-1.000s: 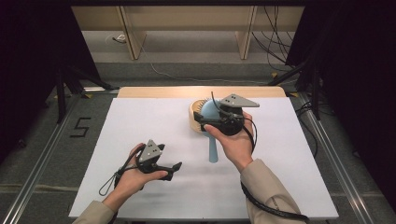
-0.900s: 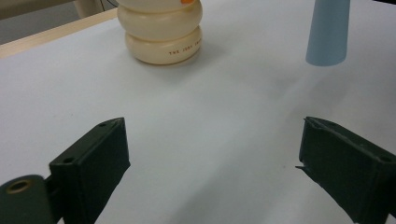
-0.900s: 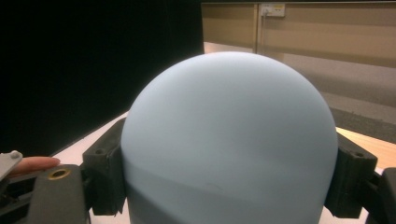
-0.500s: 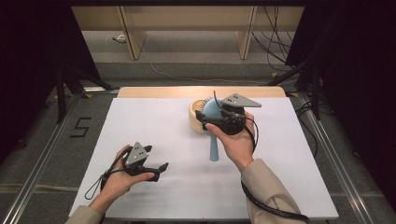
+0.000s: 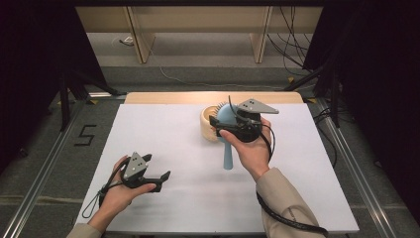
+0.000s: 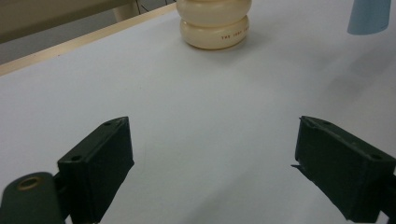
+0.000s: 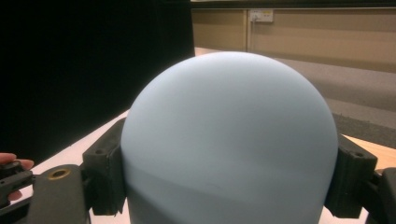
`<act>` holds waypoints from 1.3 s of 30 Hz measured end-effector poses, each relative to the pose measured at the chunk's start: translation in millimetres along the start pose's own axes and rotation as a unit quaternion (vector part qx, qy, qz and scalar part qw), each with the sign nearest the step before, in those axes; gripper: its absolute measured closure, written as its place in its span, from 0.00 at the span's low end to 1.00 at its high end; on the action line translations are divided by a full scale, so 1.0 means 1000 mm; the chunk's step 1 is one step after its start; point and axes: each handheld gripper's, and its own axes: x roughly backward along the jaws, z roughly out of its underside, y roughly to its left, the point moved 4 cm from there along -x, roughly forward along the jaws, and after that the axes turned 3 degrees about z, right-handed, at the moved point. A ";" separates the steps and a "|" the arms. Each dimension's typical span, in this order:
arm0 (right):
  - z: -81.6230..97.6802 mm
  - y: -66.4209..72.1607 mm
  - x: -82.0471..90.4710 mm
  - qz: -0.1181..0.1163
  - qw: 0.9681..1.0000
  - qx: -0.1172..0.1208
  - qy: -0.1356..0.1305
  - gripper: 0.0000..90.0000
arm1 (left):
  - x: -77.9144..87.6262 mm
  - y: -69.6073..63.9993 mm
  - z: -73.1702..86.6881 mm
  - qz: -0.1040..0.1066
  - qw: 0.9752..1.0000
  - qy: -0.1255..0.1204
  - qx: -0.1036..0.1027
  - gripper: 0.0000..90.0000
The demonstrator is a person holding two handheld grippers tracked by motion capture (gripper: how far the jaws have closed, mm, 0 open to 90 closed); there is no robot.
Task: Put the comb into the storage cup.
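- The left gripper (image 5: 161,177) sits low over the desk (image 5: 163,134) near its front-left corner. Its jaws stand well apart with only bare white surface between them, and they have just been closing a little. It seems parked as the free tool, aimed across the desk toward the middle.
- Around it the front and left stretches of the desk are bare, so it has open room on every side. The front edge lies close behind the hand.
- Farther in, right of centre, the right gripper (image 5: 218,125) is clamped on the blue hairbrush (image 5: 227,148) by its rounded head. In the right gripper view the pads (image 7: 105,170) press both flanks of the smooth back of that head.
- Gripped at the broad head, the brush probably cannot swing much. Its handle hangs back toward the front edge, and its bristles face away, over the holder.
- Just beyond, the cream ribbed holder (image 6: 215,22) stands upright near the back edge, touching or just under the brush head; I cannot tell which.
- Behind the holder a narrow strip of desk runs to the wooden back edge. To the right, the surface is bare out to the right edge.
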 end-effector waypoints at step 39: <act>-0.024 -0.012 -0.002 0.029 0.999 0.002 -0.035 0.23 | 0.007 0.007 0.009 -0.002 0.999 -0.033 0.023 0.15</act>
